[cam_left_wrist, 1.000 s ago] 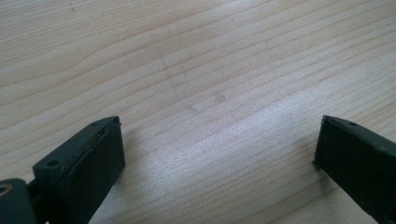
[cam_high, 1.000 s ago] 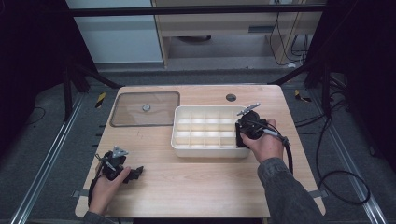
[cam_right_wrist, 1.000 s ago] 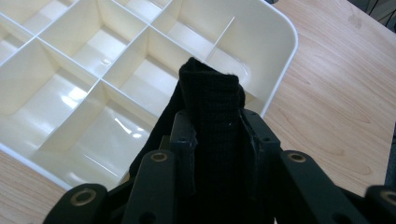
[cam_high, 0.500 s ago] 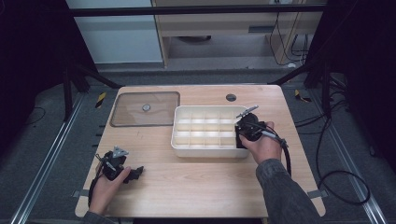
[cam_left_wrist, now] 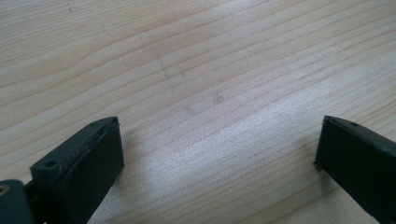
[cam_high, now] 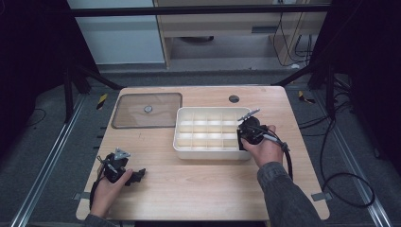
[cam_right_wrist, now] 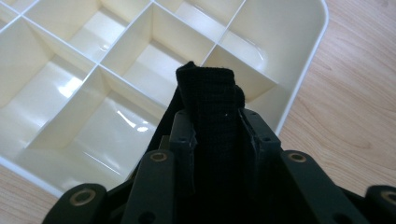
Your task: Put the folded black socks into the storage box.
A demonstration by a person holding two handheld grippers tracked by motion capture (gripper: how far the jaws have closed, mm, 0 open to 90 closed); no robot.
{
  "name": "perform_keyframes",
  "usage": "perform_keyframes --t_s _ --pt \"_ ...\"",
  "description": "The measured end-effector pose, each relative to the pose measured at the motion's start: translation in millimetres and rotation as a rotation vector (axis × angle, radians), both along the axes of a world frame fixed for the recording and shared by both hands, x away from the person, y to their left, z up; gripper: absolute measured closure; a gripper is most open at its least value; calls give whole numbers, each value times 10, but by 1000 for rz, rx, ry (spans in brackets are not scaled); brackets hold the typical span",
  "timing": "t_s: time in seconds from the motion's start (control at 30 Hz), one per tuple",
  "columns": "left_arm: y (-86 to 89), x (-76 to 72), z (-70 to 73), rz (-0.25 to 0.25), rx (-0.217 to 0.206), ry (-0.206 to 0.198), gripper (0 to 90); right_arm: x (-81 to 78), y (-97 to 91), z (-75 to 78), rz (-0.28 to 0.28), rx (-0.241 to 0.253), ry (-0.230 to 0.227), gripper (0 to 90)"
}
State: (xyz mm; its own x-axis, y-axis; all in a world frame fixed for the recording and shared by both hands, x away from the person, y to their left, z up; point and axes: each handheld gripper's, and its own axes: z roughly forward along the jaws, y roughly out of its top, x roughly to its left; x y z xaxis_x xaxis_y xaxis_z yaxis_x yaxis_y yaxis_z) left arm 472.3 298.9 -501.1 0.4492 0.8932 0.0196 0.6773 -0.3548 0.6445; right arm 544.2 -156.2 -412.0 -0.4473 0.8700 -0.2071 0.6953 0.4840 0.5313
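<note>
My right gripper is shut on a black rolled cloth piece, which sticks up between its jaws. It hangs over the front right compartments of a white divided tray. From above, that gripper sits at the right end of the tray, whose compartments look empty. At the front left of the wooden table my left gripper rests in a hand. Its jaws stand wide open over bare wood with nothing between them.
A clear lid with a small round knob lies flat at the back left of the table. A dark round hole sits in the tabletop behind the tray. Cables trail off the table's right side.
</note>
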Motion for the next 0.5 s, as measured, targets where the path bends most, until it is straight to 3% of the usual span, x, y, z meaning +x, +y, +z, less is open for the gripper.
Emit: perform_keyframes --t_s 0.5 --pt "-13 0 -2 -2 -3 2 0 -21 10 -42 -14 12 28 696"
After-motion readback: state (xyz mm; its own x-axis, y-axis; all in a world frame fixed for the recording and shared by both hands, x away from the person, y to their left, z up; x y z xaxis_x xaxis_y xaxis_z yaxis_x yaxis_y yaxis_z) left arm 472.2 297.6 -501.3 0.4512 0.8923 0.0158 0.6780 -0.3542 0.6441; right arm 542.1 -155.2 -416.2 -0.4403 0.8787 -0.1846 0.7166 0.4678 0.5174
